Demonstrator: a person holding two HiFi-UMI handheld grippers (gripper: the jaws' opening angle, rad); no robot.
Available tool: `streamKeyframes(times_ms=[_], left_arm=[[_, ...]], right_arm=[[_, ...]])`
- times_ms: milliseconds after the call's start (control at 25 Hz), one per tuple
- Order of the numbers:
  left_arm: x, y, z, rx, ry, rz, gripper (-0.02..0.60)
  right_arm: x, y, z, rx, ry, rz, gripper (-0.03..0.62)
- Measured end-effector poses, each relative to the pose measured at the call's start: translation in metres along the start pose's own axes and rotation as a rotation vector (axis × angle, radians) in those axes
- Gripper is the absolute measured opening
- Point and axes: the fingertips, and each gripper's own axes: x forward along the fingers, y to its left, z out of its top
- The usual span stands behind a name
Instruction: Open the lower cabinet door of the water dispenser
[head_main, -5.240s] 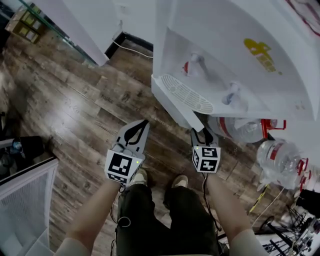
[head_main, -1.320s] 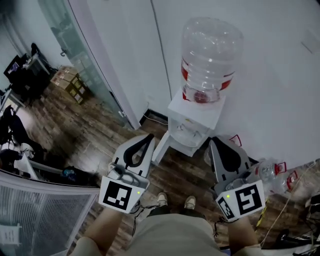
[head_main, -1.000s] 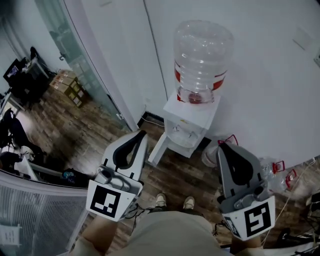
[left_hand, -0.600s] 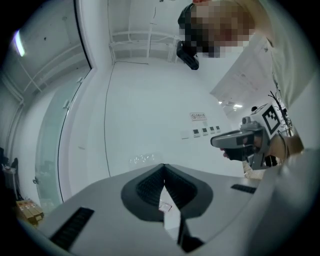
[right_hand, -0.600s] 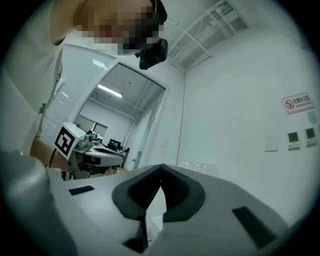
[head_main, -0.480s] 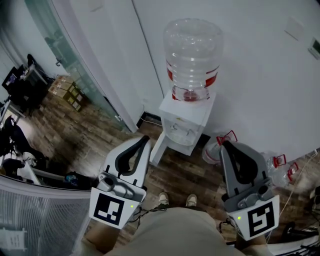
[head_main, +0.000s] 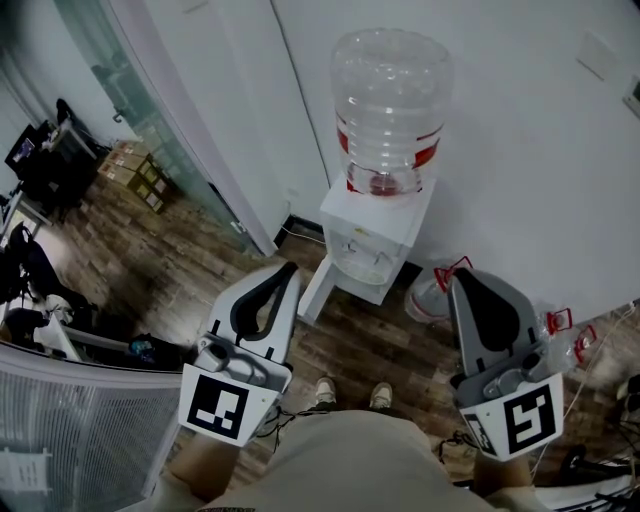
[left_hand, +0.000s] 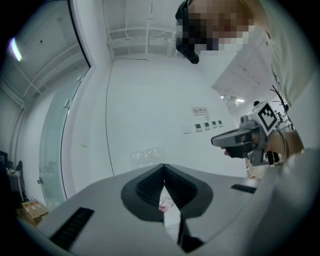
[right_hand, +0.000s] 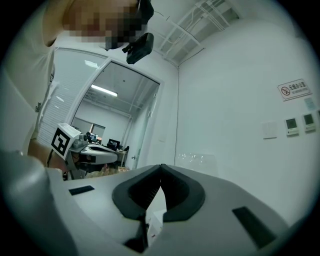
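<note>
Door (head_main: 316, 288) of the water dispenser (head_main: 375, 235) stands open; up from my crouch, I stand well back, left gripper (head_main: 287, 270) and right gripper (head_main: 463, 280) closed on nothing. Job looks done.

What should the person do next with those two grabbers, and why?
Probably just lower both and stop. The cabinet door at the foot of the water dispenser appears to be swung out to the side already. The left gripper and right gripper are both shut, empty and well short of it.
</note>
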Motion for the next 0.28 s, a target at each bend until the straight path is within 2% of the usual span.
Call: streamKeyframes(times_ms=[280], left_arm=[[0.0001,0.0032,0.0019,-0.006,-0.009,0.008,0.006]], right_arm=[[0.0016,-0.003,-0.0106,0.014,0.019,-0.009,0.006]])
